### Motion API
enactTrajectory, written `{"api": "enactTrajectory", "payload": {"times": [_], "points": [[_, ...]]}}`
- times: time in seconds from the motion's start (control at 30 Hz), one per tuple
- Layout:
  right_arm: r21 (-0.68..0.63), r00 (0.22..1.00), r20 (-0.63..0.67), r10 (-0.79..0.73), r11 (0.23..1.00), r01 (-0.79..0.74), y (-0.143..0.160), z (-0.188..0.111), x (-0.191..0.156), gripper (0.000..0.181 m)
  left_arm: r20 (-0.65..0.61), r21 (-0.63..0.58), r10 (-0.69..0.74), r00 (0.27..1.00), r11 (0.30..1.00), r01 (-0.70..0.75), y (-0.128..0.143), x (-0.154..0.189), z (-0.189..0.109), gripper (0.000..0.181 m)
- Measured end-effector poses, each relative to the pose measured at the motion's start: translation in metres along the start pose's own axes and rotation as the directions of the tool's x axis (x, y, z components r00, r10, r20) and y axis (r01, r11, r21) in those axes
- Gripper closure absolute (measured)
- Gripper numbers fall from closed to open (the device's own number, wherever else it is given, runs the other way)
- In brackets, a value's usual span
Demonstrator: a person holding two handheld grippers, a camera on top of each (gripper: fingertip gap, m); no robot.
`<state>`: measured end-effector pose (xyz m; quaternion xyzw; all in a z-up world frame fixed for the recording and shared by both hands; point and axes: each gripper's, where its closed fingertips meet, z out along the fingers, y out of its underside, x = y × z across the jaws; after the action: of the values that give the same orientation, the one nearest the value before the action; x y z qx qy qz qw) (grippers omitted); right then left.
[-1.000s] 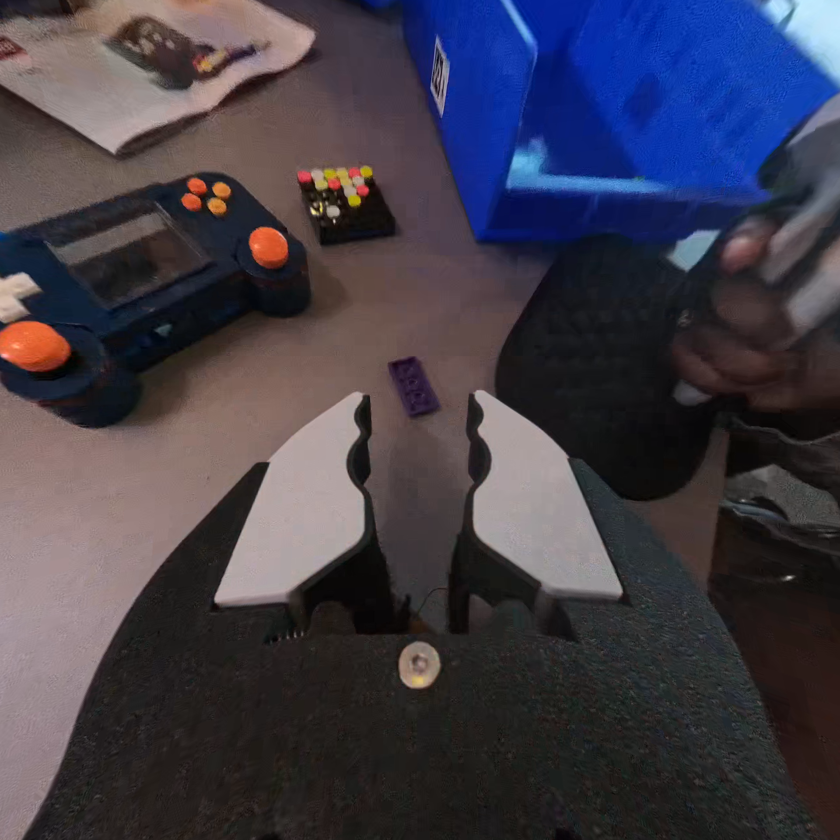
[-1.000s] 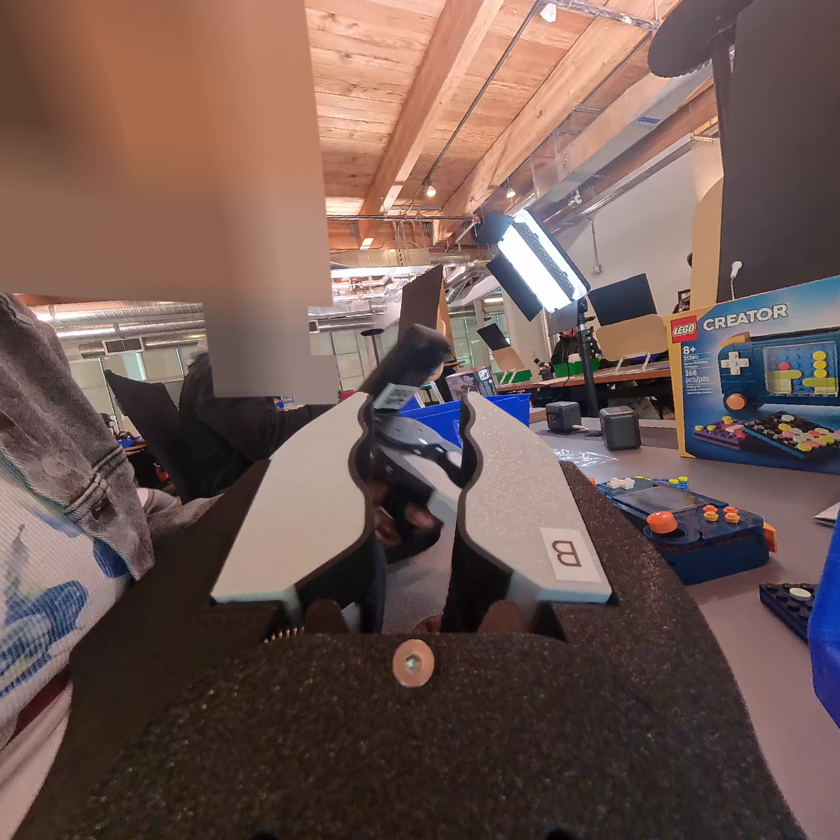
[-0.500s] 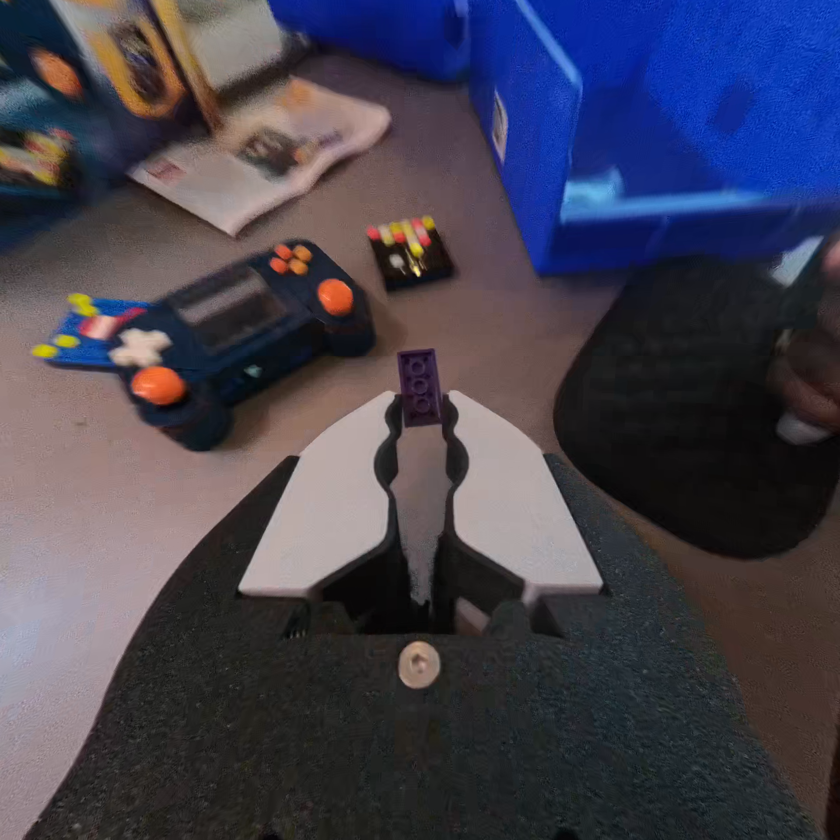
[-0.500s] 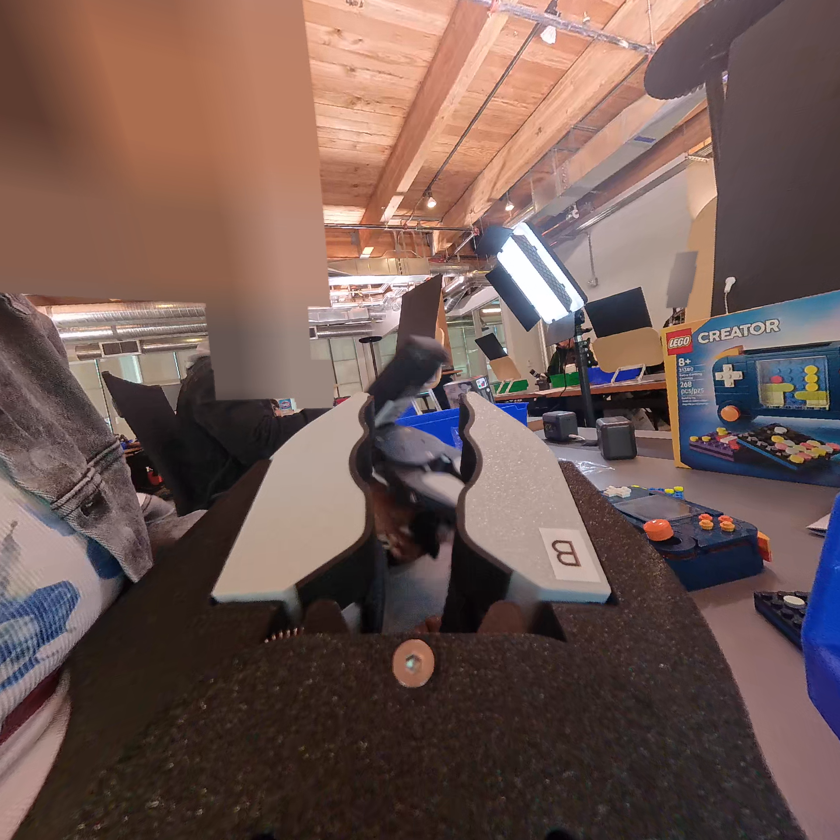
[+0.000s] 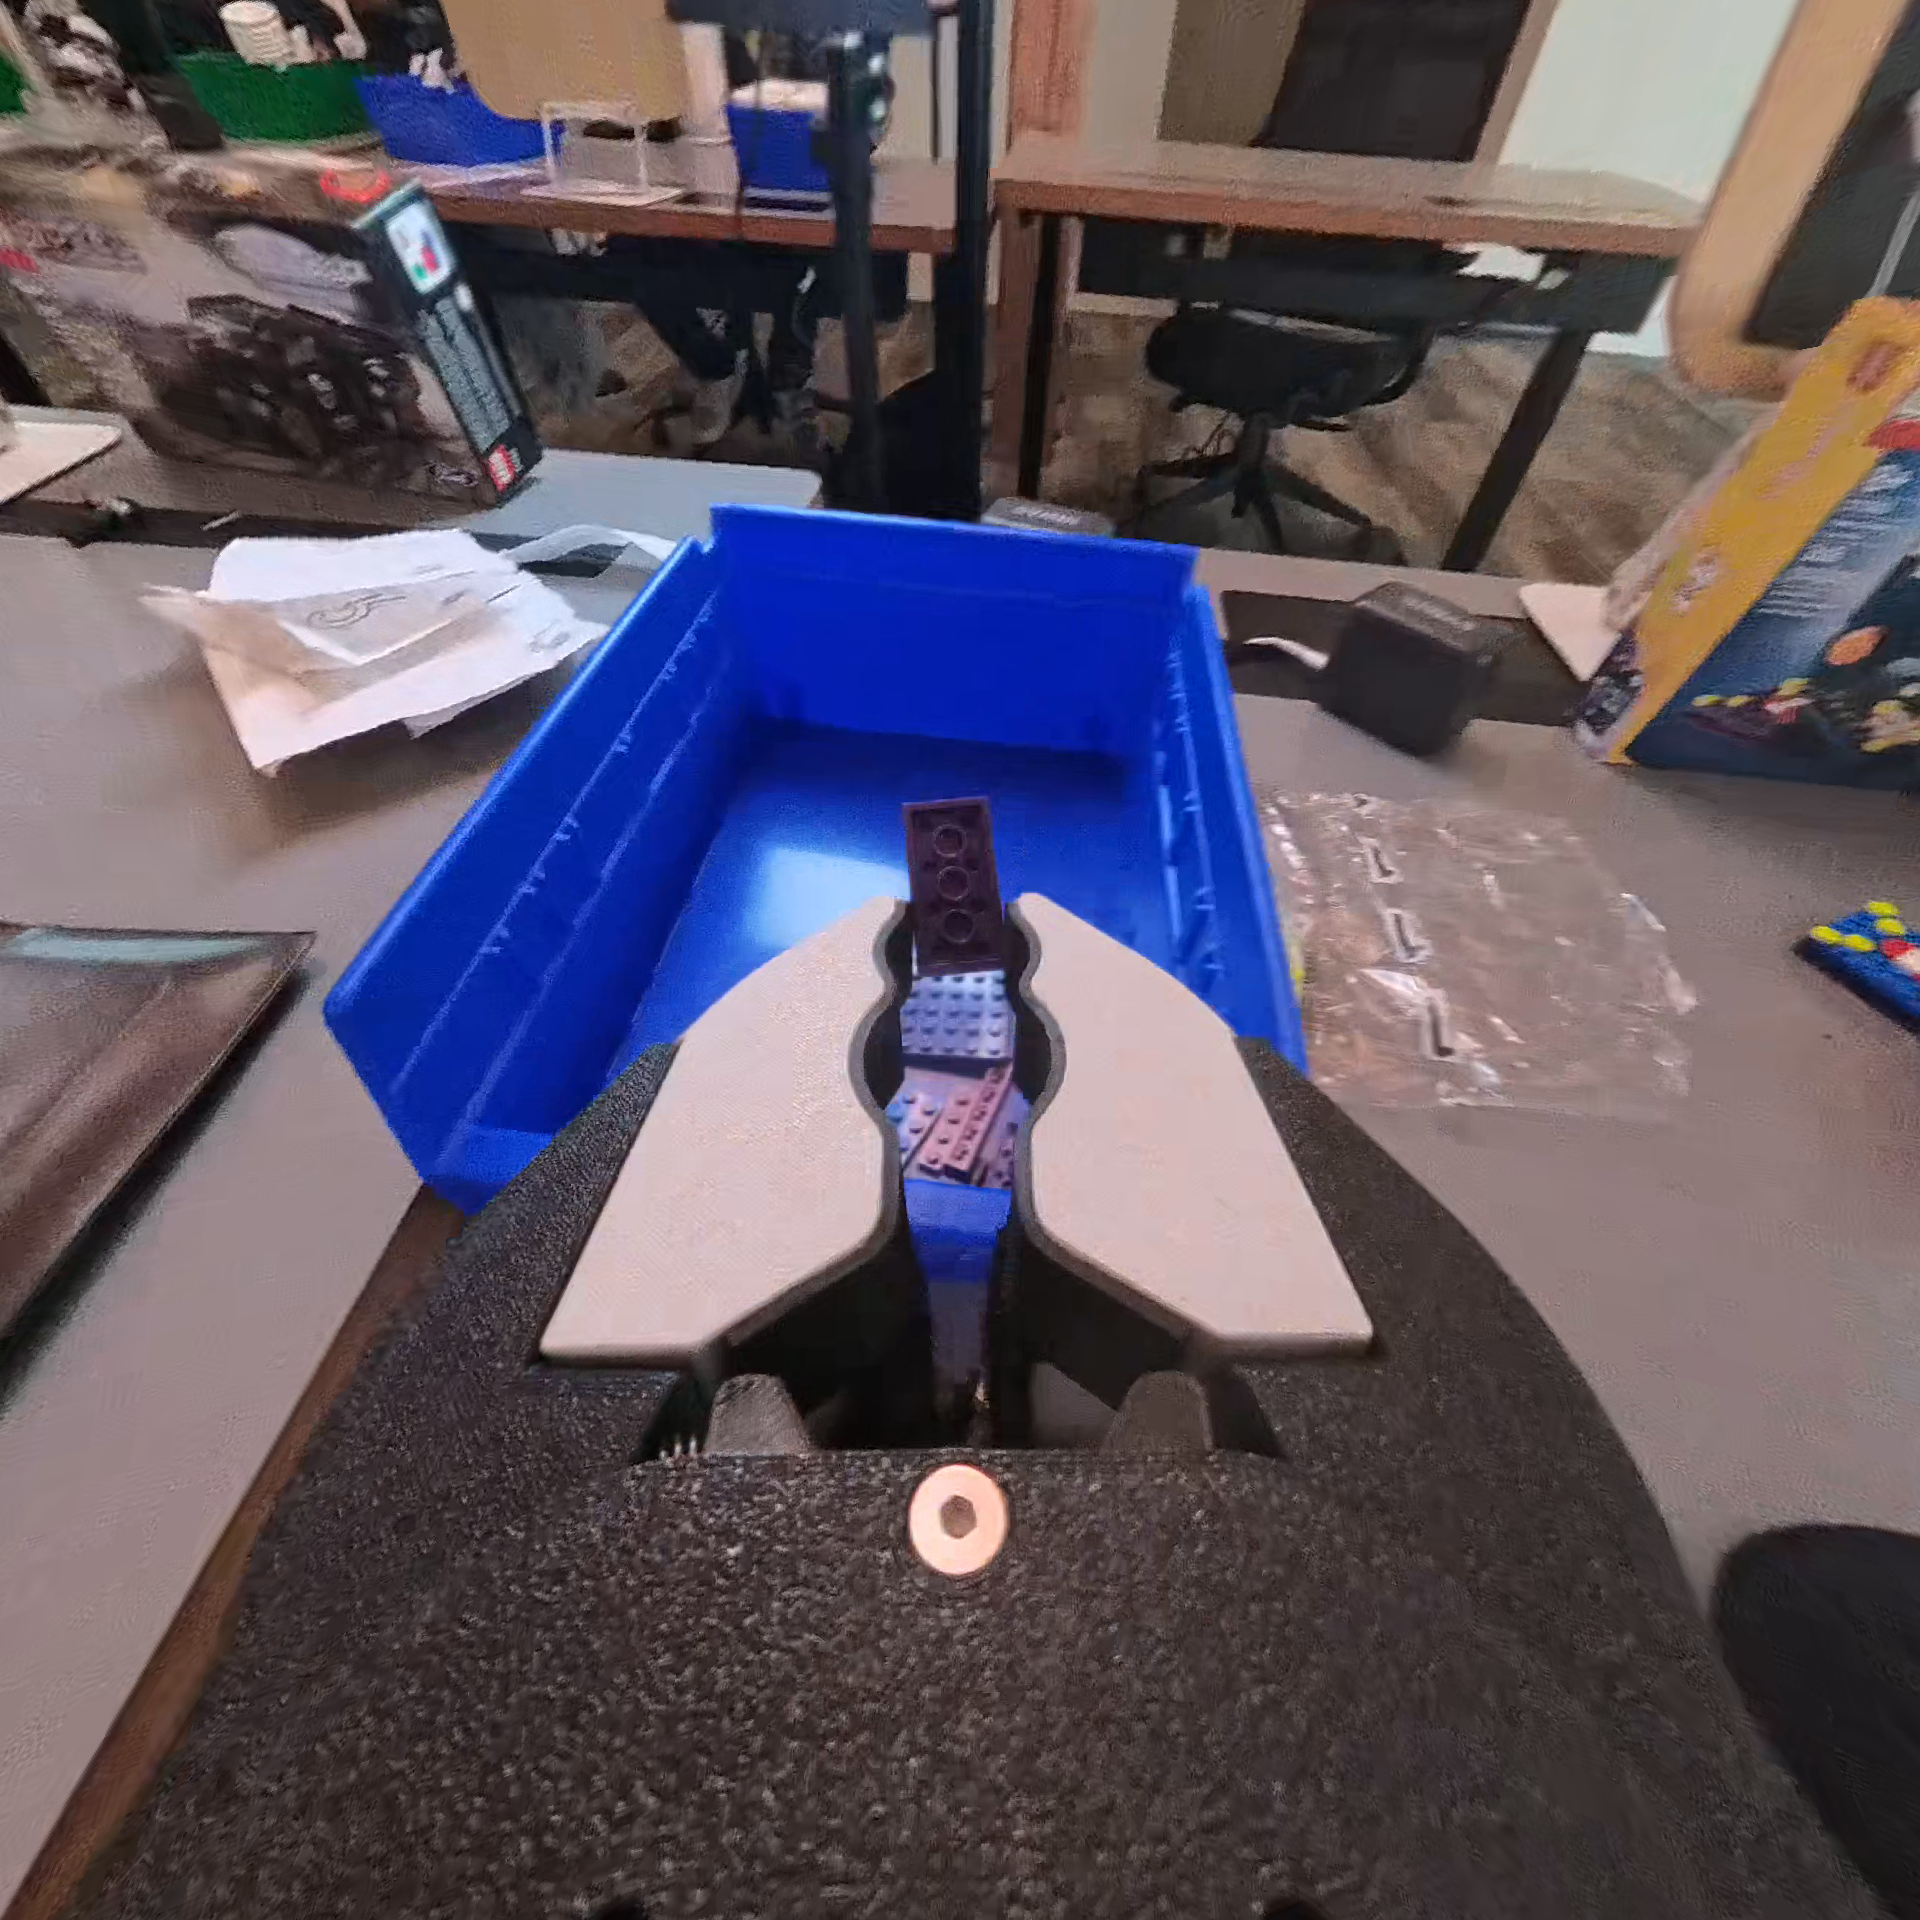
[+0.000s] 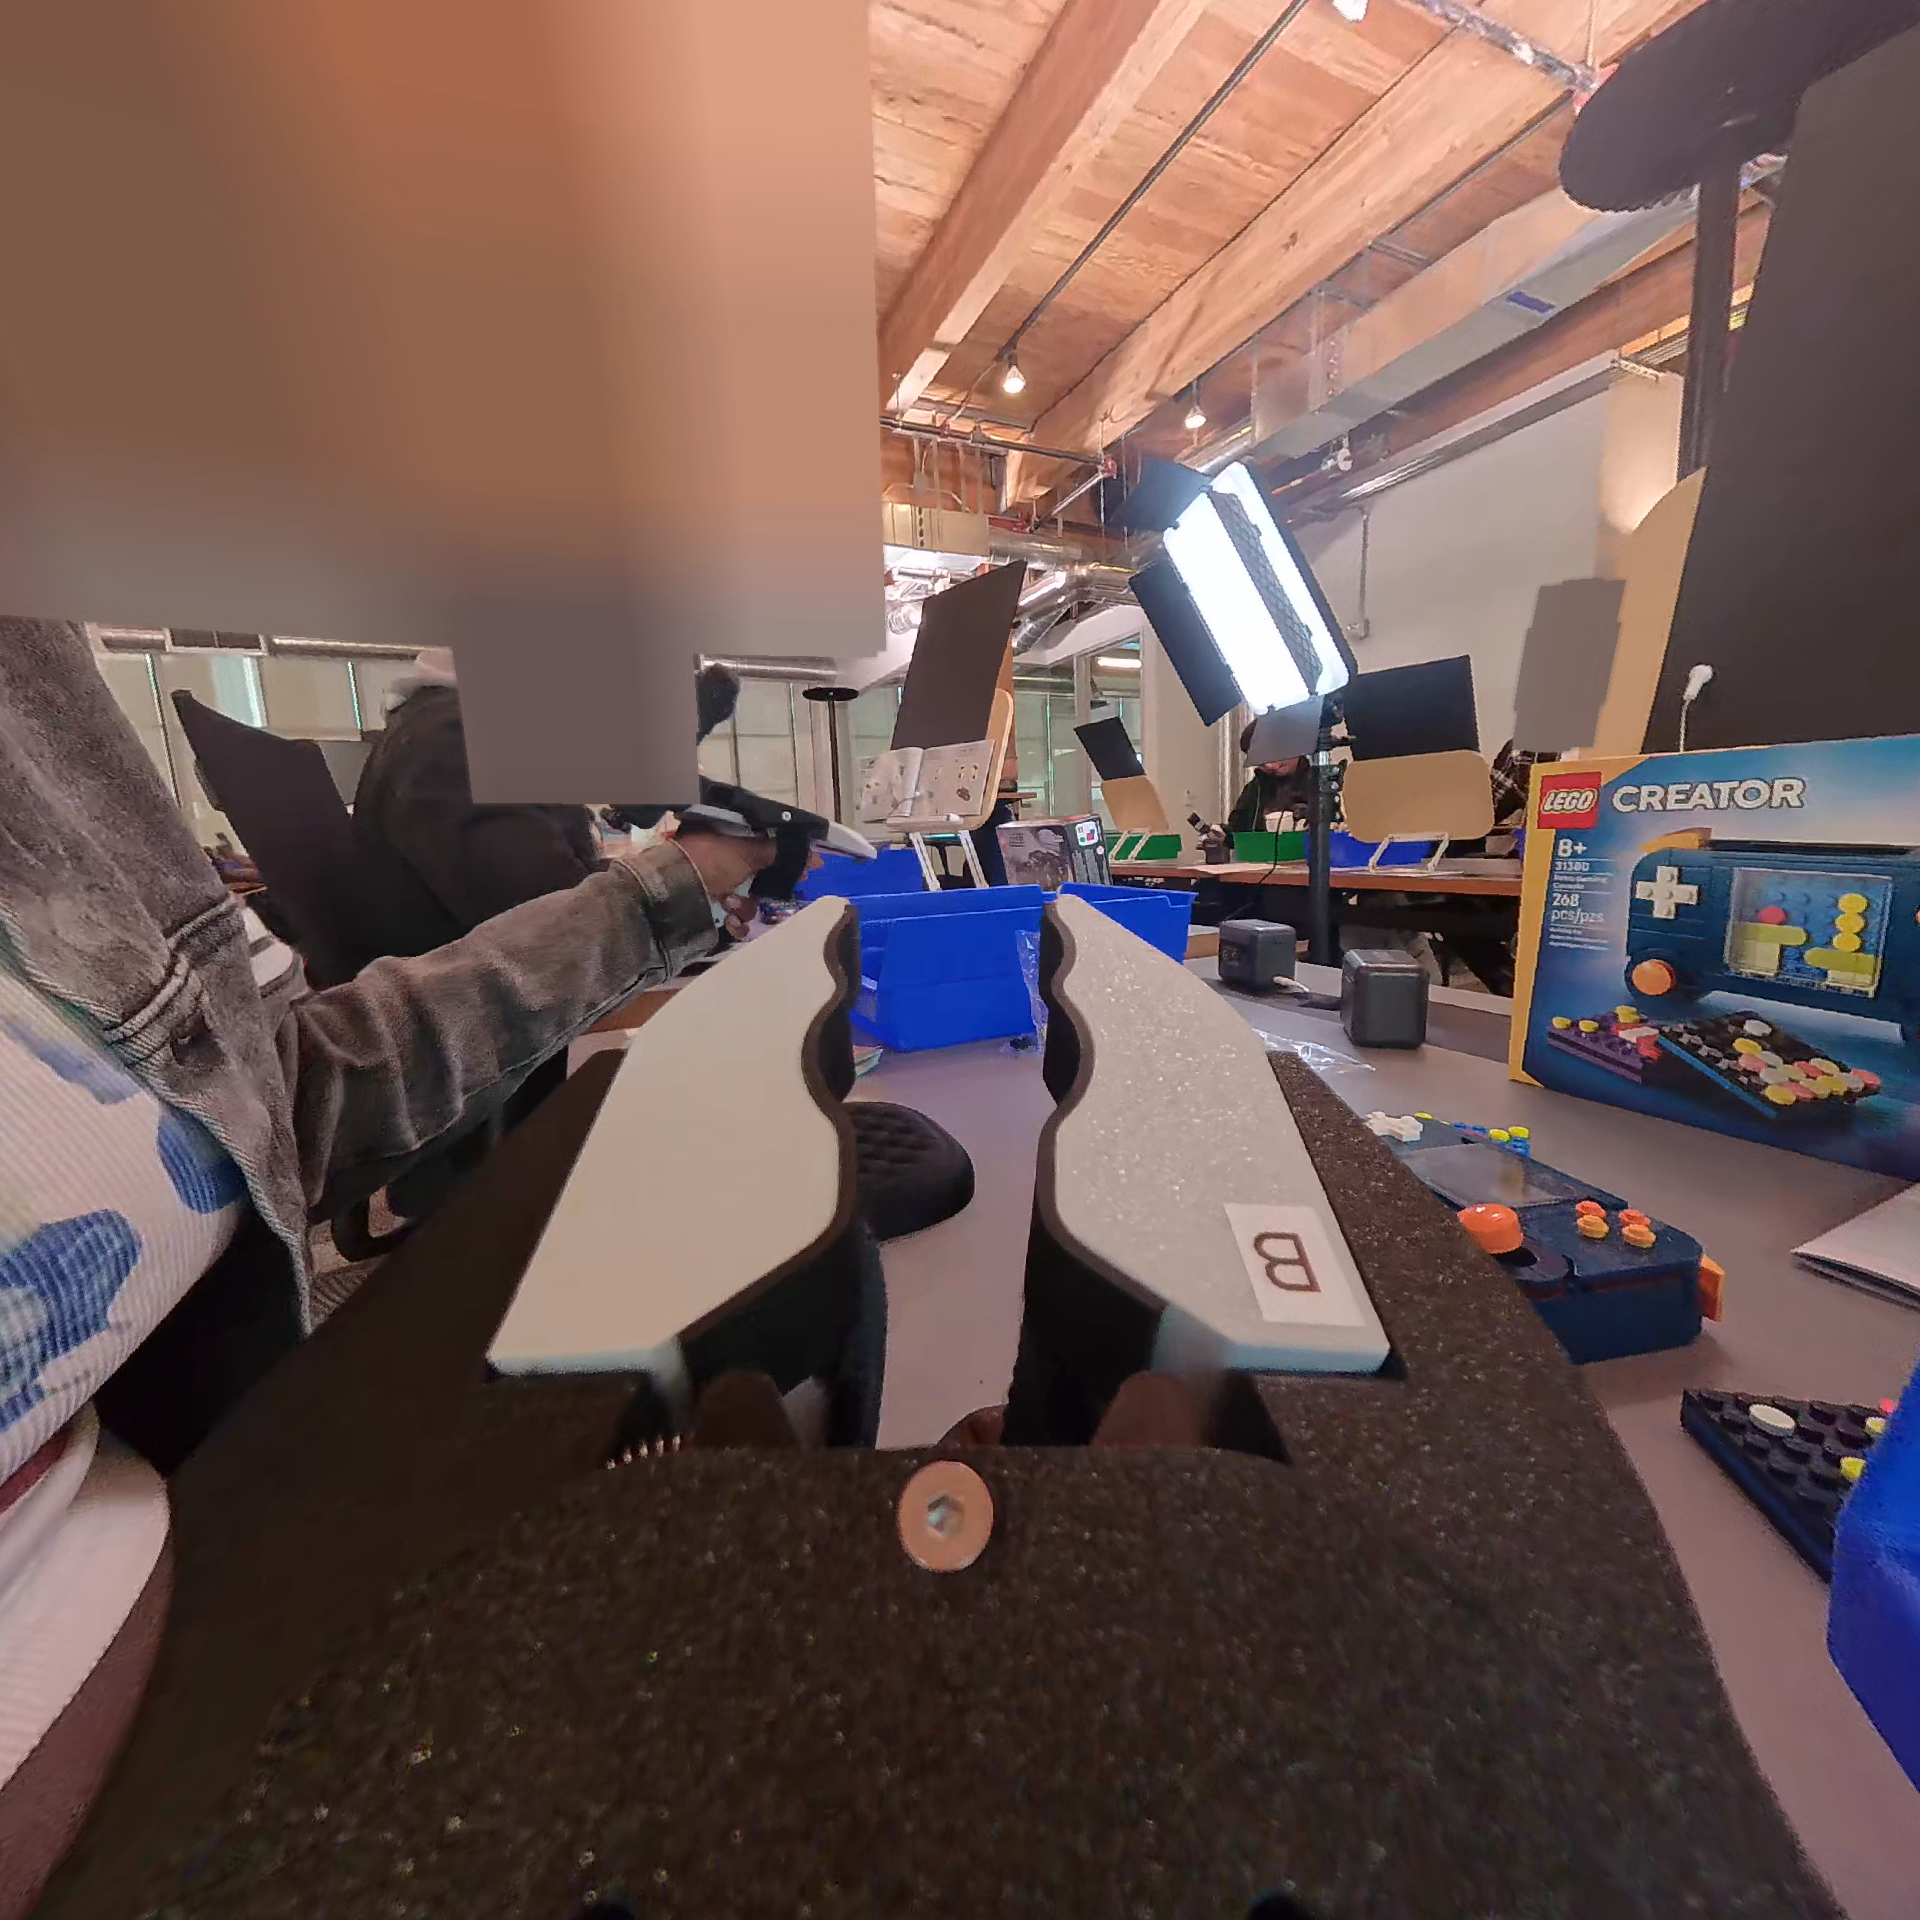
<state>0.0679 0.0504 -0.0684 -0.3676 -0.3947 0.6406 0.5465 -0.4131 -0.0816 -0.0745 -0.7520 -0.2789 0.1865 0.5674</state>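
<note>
two grippers are up on my feeds. biggest thing in the left wrist view is the grey table (image 5: 156,831), filling the middle band of the frame. on it, at centre, sits a blue bin (image 5: 540,935), open at the top. a toy box (image 5: 1787,582) stands at the right edge, another box (image 5: 312,343) at upper left, white papers (image 5: 374,634) just left of the bin, a clear bag (image 5: 1455,956) just right of it. flat bricks (image 5: 961,1101) lie on the bin floor, seen between my fingers. my left gripper (image 5: 954,914) has its jaws narrow, pinched on a purple plate (image 5: 951,878) that sticks out past the tips, over the bin's inside.

in the right wrist view my right gripper (image 6: 945,925) stands with a plain gap, holding nothing, low over the table. right of it lie a brick console (image 6: 1558,1236) and a black plate (image 6: 1787,1455) at lower right. a sleeve (image 6: 468,1008) reaches in from the left.
</note>
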Motion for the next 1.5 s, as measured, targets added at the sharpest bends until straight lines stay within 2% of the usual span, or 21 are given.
{"api": "enactTrajectory", "payload": {"times": [0.1,0.17,0.43,0.5,0.57,0.63,0.67,0.73,0.8,0.87,0.93,1.0,1.03,1.13,1.17,1.2,1.3,1.33,1.37,1.4,1.5], "points": [[-0.017,1.0,0.001,-0.002,1.0,0.002,0.002,0.002,0.0,0.148,0.015,-0.125,-0.032,0.999,0.992,0.033,0.024,-0.015,0.02,0.165],[-0.025,1.0,0.002,0.002,1.0,-0.002,0.003,0.002,0.0,0.149,0.009,-0.159,-0.056,0.998,0.986,0.056,0.029,-0.014,0.026,0.128],[-0.028,1.0,-0.004,0.004,1.0,-0.004,0.004,0.003,0.001,0.149,-0.032,0.001,-0.053,0.998,0.999,0.053,-0.005,0.005,0.011,0.125],[-0.025,1.0,-0.008,0.003,1.0,-0.003,0.003,0.002,0.001,0.149,-0.06,0.101,-0.019,0.998,0.995,0.025,-0.021,0.023,-0.004,0.131],[-0.031,0.999,-0.038,0.009,0.999,-0.01,0.002,0.003,0.005,0.149,-0.103,0.339,0.033,0.994,0.941,0.004,-0.049,0.055,-0.033,0.141],[-0.099,0.985,-0.17,0.016,0.995,-0.033,0.007,0.004,0.025,0.142,-0.143,0.559,0.119,0.982,0.829,-0.019,-0.066,0.101,-0.069,0.146],[-0.18,0.953,-0.301,-0.032,0.983,-0.024,0.012,-0.002,0.045,0.138,-0.165,0.602,0.178,0.97,0.797,-0.044,-0.064,0.126,-0.081,0.146],[-0.459,0.78,-0.543,-0.311,0.888,0.034,0.02,-0.033,0.094,0.132,-0.206,0.585,0.223,0.953,0.809,-0.063,-0.049,0.165,-0.091,0.146],[-0.744,0.628,-0.514,-0.585,0.668,0.013,0.026,-0.069,0.123,0.131,-0.285,0.58,0.251,0.925,0.814,-0.042,-0.032,0.2,-0.099,0.146],[-0.9,0.62,-0.388,-0.682,0.425,-0.095,0.043,-0.101,0.134,0.135,-0.317,0.594,0.288,0.904,0.803,-0.047,-0.023,0.22,-0.106,0.147],[-0.945,0.645,-0.325,-0.692,0.269,-0.188,0.056,-0.13,0.139,0.141,-0.306,0.612,0.321,0.896,0.787,-0.073,-0.02,0.226,-0.108,0.149],[-0.924,0.678,-0.374,-0.633,0.318,-0.213,0.059,-0.14,0.138,0.153,-0.293,0.607,0.307,0.906,0.792,-0.072,-0.02,0.221,-0.106,0.15],[-0.908,0.654,-0.413,-0.633,0.337,-0.248,0.055,-0.15,0.14,0.152,-0.298,0.599,0.286,0.911,0.799,-0.055,-0.021,0.217,-0.105,0.15],[-0.909,0.578,-0.415,-0.703,0.301,-0.287,0.036,-0.178,0.146,0.15,-0.329,0.589,0.226,0.917,0.808,0.012,-0.023,0.207,-0.108,0.15],[-0.92,0.611,-0.391,-0.689,0.309,-0.24,0.032,-0.17,0.141,0.146,-0.334,0.59,0.213,0.918,0.807,0.028,-0.023,0.204,-0.109,0.15],[-0.919,0.66,-0.373,-0.652,0.36,-0.164,0.027,-0.15,0.134,0.146,-0.336,0.592,0.203,0.92,0.805,0.038,-0.024,0.202,-0.11,0.15],[-0.785,0.861,-0.267,-0.433,0.616,0.067,0.01,-0.054,0.101,0.136,-0.349,0.585,0.185,0.919,0.809,0.059,-0.022,0.2,-0.11,0.15],[-0.772,0.91,-0.211,-0.356,0.632,0.068,0.011,-0.032,0.096,0.131,-0.361,0.578,0.182,0.915,0.814,0.066,-0.021,0.202,-0.11,0.15],[-0.805,0.945,-0.162,-0.283,0.592,0.039,0.017,-0.018,0.097,0.125,-0.372,0.57,0.178,0.911,0.818,0.072,-0.019,0.204,-0.109,0.15],[-0.862,0.972,-0.103,-0.213,0.507,0.02,0.027,-0.01,0.102,0.119,-0.378,0.567,0.175,0.909,0.82,0.078,-0.018,0.205,-0.11,0.15],[-0.98,0.983,-0.032,-0.18,0.201,0.005,0.052,-0.003,0.154,0.115,-0.39,0.568,0.179,0.903,0.819,0.083,-0.016,0.208,-0.113,0.15]]}}
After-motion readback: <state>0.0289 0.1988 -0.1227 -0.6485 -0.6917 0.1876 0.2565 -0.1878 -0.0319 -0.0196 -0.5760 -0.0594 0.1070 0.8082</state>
